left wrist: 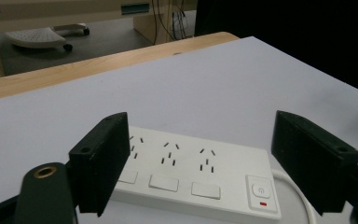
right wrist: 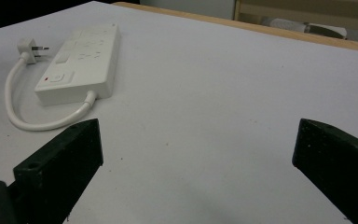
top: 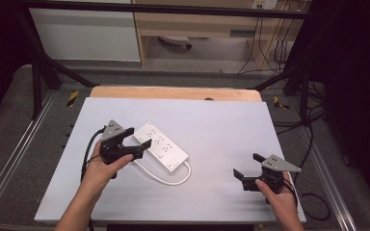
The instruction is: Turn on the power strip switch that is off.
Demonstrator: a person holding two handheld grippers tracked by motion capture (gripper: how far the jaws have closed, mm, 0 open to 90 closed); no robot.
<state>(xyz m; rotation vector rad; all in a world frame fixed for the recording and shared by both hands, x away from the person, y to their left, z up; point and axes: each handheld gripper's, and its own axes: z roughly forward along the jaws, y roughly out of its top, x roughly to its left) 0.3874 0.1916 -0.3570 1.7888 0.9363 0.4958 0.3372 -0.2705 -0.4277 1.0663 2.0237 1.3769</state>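
L gripper (top: 137,140) was open, jaws wide, just over the strip (top: 162,146) on the table (top: 221,130). R gripper (top: 249,165) open too, holding nothing, well apart from strip.

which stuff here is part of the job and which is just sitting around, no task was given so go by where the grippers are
Likely in play:
- white power strip, framed by the open left gripper
- its cord and plug
- right gripper, open, hovering apart

Just around:
- table
- wooden edge
- floor cables
- white wheeled base
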